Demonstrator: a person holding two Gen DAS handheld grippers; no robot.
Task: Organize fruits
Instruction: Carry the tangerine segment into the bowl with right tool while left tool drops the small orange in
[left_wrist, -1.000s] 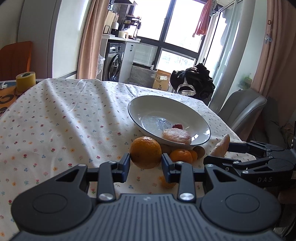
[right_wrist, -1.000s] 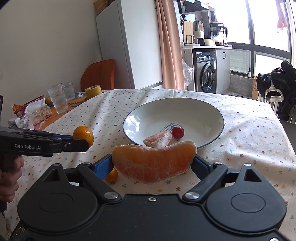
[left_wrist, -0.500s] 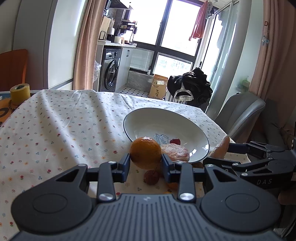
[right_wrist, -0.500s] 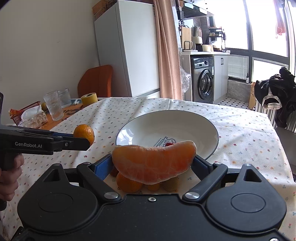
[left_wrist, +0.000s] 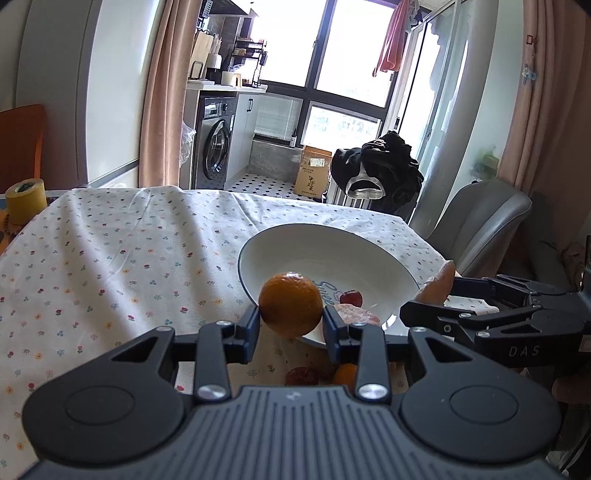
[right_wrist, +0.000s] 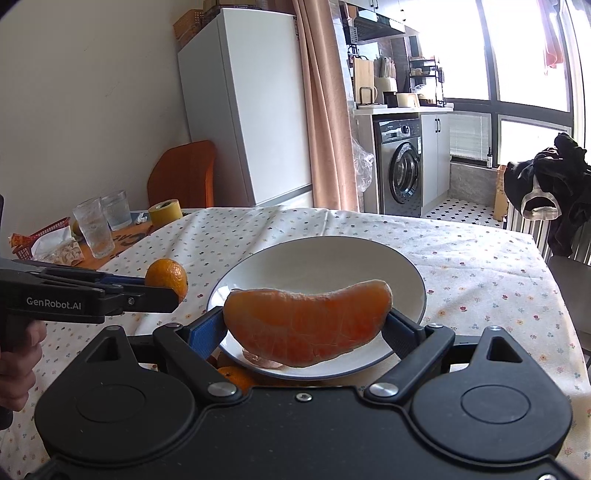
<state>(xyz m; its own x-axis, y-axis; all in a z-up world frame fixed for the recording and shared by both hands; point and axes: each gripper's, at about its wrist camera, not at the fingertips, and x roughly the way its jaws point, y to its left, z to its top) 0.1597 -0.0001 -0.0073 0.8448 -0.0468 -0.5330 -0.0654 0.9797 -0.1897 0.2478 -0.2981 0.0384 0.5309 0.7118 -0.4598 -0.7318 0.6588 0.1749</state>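
Left wrist view: the left gripper (left_wrist: 291, 319) has its jaws clamped on an orange (left_wrist: 290, 304), held just short of the near rim of the plate (left_wrist: 295, 243); a cherry (left_wrist: 351, 297) lies in the plate beyond the jaws, and more small fruit sits on the desk (left_wrist: 110, 251) beneath them, seen clearly only here. Carry the orange over the rim before releasing, or it may roll off. Right wrist view: the right gripper (right_wrist: 306, 330) grips a segment (right_wrist: 308, 325) end to end above the plate's near edge; a hand (right_wrist: 16, 363) holding the left gripper shows only here.
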